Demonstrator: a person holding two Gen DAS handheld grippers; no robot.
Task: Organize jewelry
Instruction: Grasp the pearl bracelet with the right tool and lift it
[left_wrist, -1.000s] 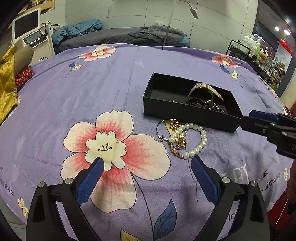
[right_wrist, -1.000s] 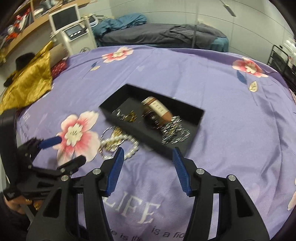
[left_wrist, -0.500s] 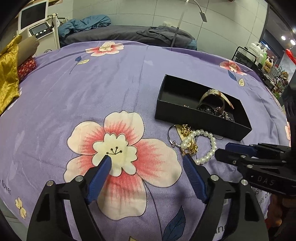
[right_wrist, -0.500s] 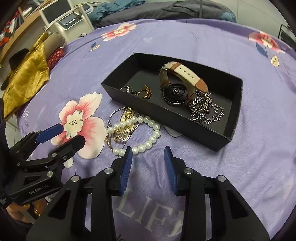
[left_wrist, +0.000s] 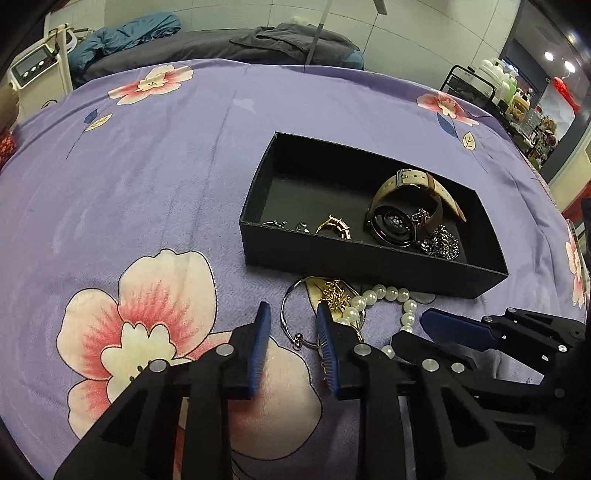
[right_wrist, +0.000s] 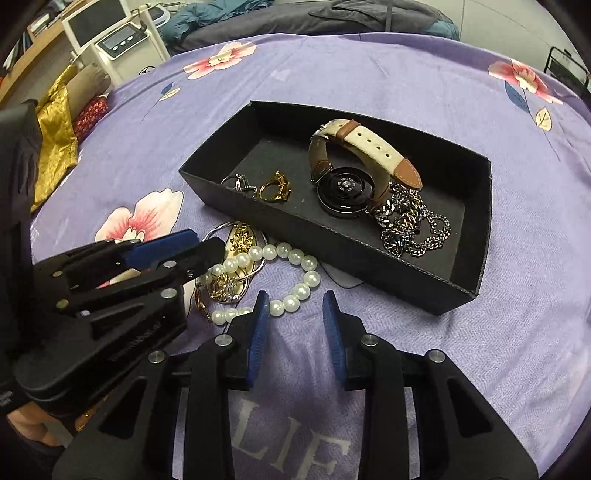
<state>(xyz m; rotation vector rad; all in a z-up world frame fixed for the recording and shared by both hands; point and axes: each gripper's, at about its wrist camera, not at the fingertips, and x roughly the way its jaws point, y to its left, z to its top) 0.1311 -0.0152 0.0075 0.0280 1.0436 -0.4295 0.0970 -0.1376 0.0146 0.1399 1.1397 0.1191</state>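
Beside the box (right_wrist: 280, 225), the left gripper (left_wrist: 291, 315) is closing around the silver bangle (left_wrist: 286, 314) while the right gripper (right_wrist: 293, 306), also narrowing and empty, is nearing the pearl bracelet (right_wrist: 295, 258); next probably lifting each into the box.

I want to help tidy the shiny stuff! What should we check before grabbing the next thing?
1. Black tray has bare floor left: ok.
2. Pearl bracelet out on the cloth, reachable: ok.
3. Silver bangle between the closing left gripper jaws: ok.
4. Bangle free of the gold chain: cannot tell.
5. Right gripper, jaws closing, around pearls: not ok, only cloth.
6. Grippers apart: ok.
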